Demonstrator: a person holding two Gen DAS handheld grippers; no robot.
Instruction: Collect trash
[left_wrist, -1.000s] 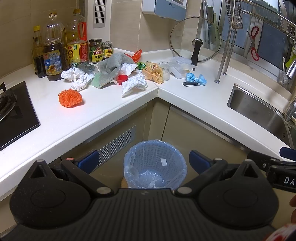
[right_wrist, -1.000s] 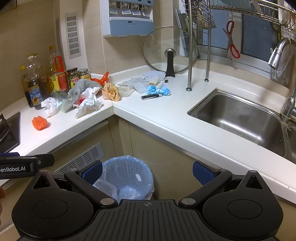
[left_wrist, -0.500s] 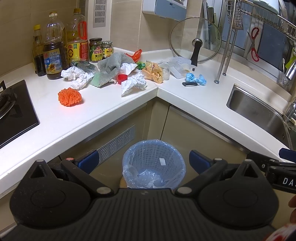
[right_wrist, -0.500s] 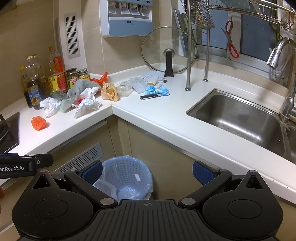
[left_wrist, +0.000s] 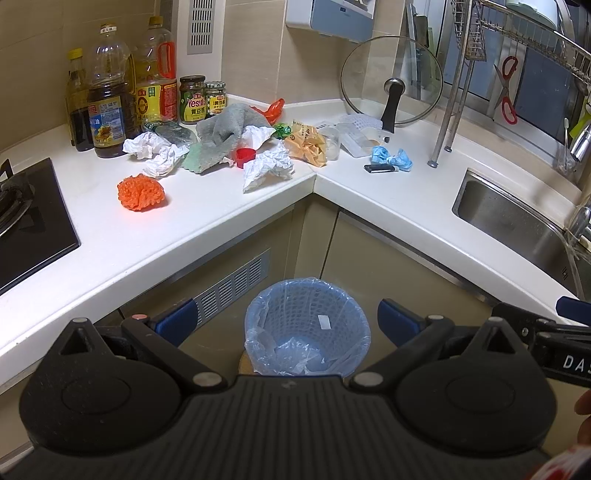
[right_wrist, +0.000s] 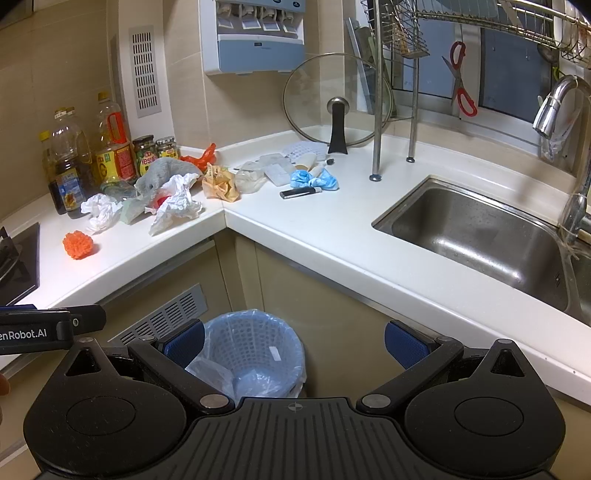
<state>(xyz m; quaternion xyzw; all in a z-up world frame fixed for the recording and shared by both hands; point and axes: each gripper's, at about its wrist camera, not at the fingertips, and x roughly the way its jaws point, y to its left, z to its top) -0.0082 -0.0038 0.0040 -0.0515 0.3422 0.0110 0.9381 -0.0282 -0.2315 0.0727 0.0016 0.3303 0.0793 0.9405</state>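
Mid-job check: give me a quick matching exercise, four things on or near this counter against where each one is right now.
Things:
1. orange mesh ball
2. glass pot lid
3. blue-lined bin
4. red scissors

Places:
A. hanging by the window above the sink
B. on the floor below the counter corner
C. alone on the counter, nearest the stove
D. propped upright against the back wall

Pairs: 1-C, 2-D, 3-B, 4-A
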